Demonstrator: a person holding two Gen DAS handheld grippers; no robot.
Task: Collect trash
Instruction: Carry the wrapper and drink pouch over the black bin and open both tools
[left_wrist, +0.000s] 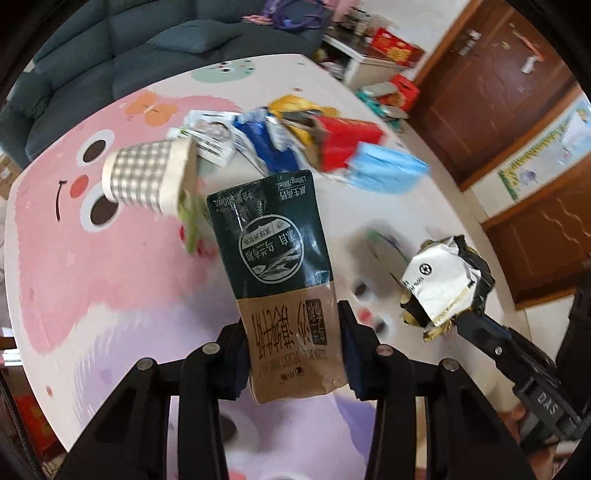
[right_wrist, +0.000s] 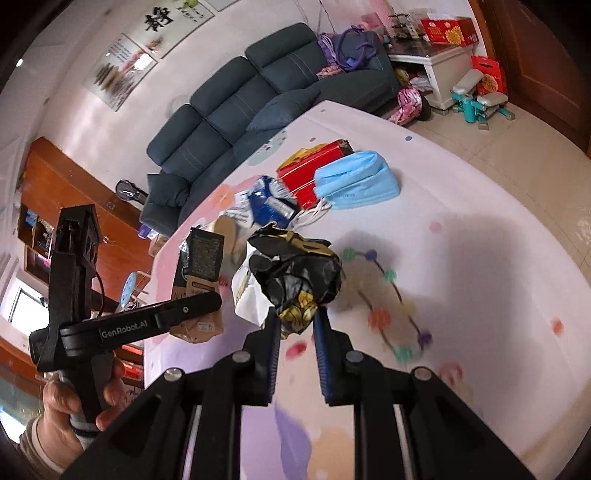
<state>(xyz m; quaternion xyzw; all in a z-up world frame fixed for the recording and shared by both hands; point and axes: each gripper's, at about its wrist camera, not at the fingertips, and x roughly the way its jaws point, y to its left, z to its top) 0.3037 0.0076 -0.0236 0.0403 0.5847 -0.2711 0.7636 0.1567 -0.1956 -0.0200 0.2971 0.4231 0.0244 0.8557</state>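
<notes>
My left gripper (left_wrist: 291, 328) is shut on a dark green and brown milk carton (left_wrist: 277, 266) and holds it above the pink play mat (left_wrist: 110, 277). My right gripper (right_wrist: 295, 321) is shut on a crumpled black, gold and silver wrapper (right_wrist: 295, 277); the wrapper also shows in the left wrist view (left_wrist: 443, 280). A pile of trash lies further back on the mat: a checked paper cup (left_wrist: 147, 177), a blue wrapper (left_wrist: 266, 144), a red box (left_wrist: 347, 144) and a blue face mask (left_wrist: 388, 170). The carton also shows in the right wrist view (right_wrist: 199, 273).
A dark sofa (right_wrist: 266, 96) stands behind the mat. A white side table (right_wrist: 436, 70) with red boxes, a teal stepper (right_wrist: 476, 99) and wooden doors (left_wrist: 498, 92) stand at the room's edge. Tiled floor (right_wrist: 517, 155) lies to the right.
</notes>
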